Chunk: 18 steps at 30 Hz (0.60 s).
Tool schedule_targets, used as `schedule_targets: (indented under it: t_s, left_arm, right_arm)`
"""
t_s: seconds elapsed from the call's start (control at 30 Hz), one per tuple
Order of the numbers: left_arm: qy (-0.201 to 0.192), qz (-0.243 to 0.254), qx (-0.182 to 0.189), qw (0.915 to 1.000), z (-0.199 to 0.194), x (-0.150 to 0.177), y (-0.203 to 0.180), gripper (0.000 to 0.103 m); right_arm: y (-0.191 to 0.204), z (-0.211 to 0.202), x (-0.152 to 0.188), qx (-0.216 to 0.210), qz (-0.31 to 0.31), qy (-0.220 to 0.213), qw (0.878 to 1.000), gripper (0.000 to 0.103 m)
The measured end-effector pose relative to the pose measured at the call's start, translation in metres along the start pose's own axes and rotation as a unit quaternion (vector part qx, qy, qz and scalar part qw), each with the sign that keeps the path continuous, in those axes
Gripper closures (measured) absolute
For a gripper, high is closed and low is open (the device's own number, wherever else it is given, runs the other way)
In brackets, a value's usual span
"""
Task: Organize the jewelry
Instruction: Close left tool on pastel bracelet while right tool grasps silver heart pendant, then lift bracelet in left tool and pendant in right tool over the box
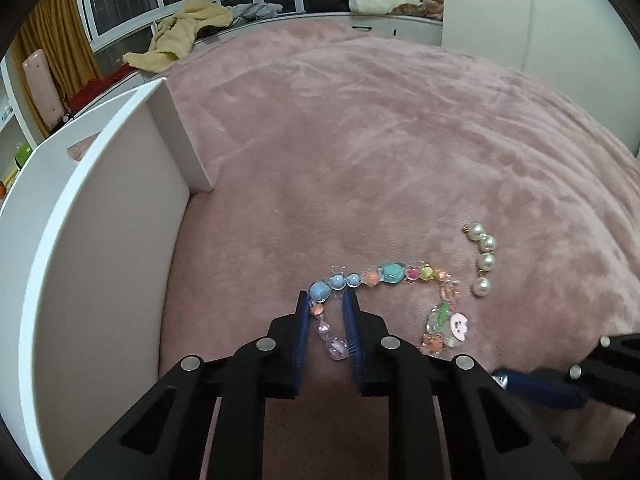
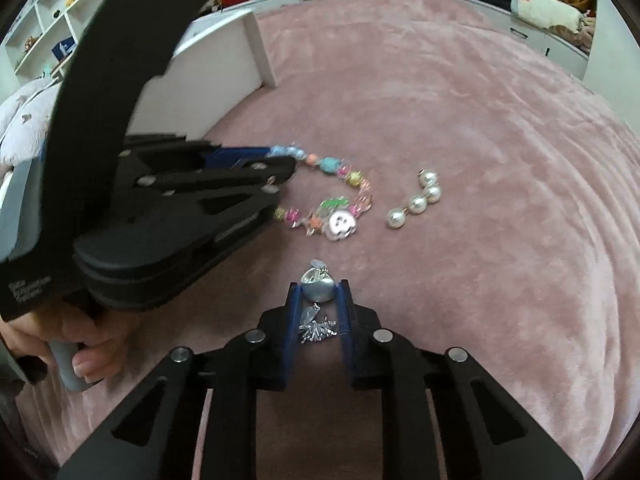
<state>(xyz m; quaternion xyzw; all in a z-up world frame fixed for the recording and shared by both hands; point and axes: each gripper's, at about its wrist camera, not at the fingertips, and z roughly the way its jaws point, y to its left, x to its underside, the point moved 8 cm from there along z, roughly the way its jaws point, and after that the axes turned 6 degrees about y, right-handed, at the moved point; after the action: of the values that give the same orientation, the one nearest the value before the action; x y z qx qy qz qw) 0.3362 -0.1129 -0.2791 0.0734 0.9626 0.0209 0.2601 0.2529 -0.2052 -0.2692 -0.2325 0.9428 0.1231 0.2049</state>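
A colourful beaded bracelet [image 1: 394, 273] lies on the pink blanket; it also shows in the right wrist view [image 2: 334, 196]. My left gripper [image 1: 327, 300] is open, its blue pads on either side of the bracelet's left strand of pale beads. A short string of white pearls [image 1: 482, 258] lies right of it, also in the right wrist view [image 2: 420, 198]. My right gripper [image 2: 318, 290] has its pads on either side of a silver ball earring [image 2: 317, 286] with a tassel; its jaws stand narrow around the ball.
A white open box [image 1: 80, 216] stands on the blanket at the left, its end wall [image 2: 262, 46] near the bracelet. The pink blanket [image 1: 400, 140] spreads far and right. A window ledge with yellow cloth [image 1: 180, 32] is beyond.
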Motion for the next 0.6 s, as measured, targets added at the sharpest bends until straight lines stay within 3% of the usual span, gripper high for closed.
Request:
schedule_targets:
  t_s: [0.2, 0.43, 0.6]
  left_arm:
    - [-0.008, -0.004, 0.015, 0.9999, -0.013, -0.001, 0.002, 0.089]
    - [-0.027, 0.002, 0.027, 0.9993, -0.036, -0.01, 0.001, 0.089]
    - [-0.033, 0.001, 0.033, 0.9989, -0.046, -0.021, 0.004, 0.089]
  right_arm:
    - [-0.002, -0.008, -0.001, 0.004, 0.002, -0.009, 1.0, 0.084]
    - [-0.016, -0.04, -0.013, 0.01, 0.025, -0.067, 0.997, 0.084]
    - [-0.018, -0.041, -0.012, 0.02, 0.024, -0.063, 0.998, 0.084]
